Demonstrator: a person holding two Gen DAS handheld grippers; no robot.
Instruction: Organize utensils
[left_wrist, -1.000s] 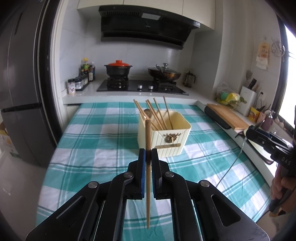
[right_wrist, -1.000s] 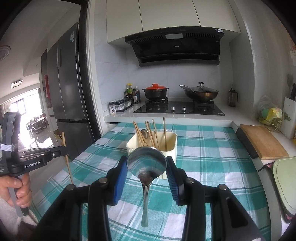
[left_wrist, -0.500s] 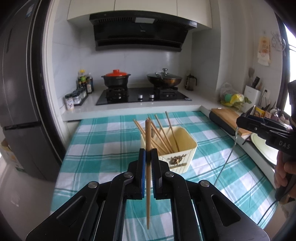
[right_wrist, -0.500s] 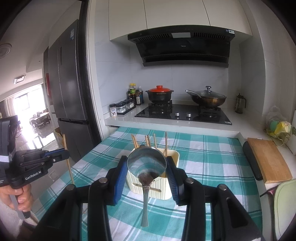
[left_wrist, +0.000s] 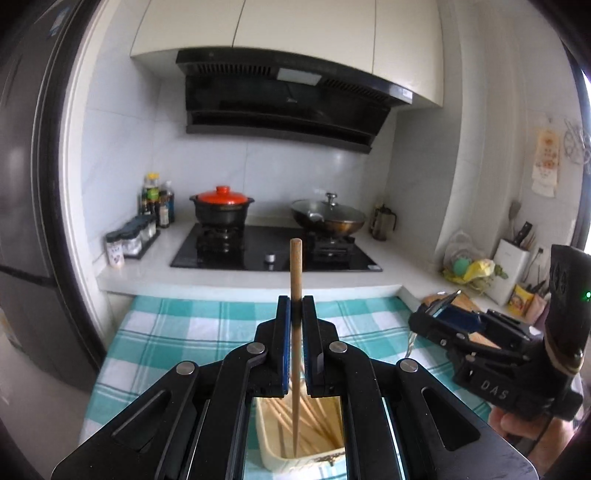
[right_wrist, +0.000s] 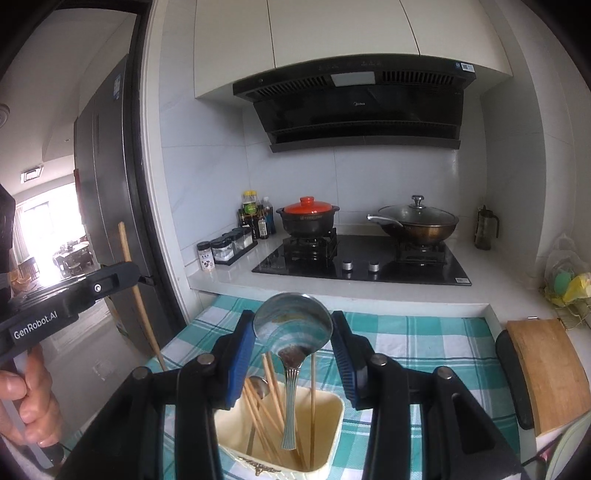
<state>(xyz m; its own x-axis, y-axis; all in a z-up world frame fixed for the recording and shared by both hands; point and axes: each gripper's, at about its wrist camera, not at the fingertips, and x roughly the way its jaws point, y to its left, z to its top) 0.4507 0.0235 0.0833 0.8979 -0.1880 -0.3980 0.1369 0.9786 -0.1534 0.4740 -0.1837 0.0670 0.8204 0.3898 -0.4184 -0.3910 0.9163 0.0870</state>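
Note:
My left gripper (left_wrist: 295, 306) is shut on a wooden chopstick (left_wrist: 295, 273) held upright; its lower end hangs inside the cream utensil holder (left_wrist: 275, 452) just below the fingers. My right gripper (right_wrist: 293, 332) is shut on the bowl of a steel spoon (right_wrist: 293, 326), whose handle points down into the same cream holder (right_wrist: 332, 417). Several chopsticks and another spoon (right_wrist: 258, 386) stand in the holder. The left gripper (right_wrist: 122, 275) with its chopstick (right_wrist: 135, 291) appears at the left of the right wrist view, and the right gripper (left_wrist: 443, 308) at the right of the left wrist view.
The holder stands on a teal checked tablecloth (right_wrist: 424, 332). Behind it lies a white counter with a hob (right_wrist: 362, 258), a red-lidded pot (right_wrist: 308, 218), a wok (right_wrist: 417, 221) and spice jars (right_wrist: 225, 251). A wooden cutting board (right_wrist: 546, 369) lies at the right, a fridge (right_wrist: 107, 184) at the left.
Both grippers have moved forward and up over the holder, which now sits right under the fingers. The chopstick's and the spoon's lower ends now hang in the holder's opening.

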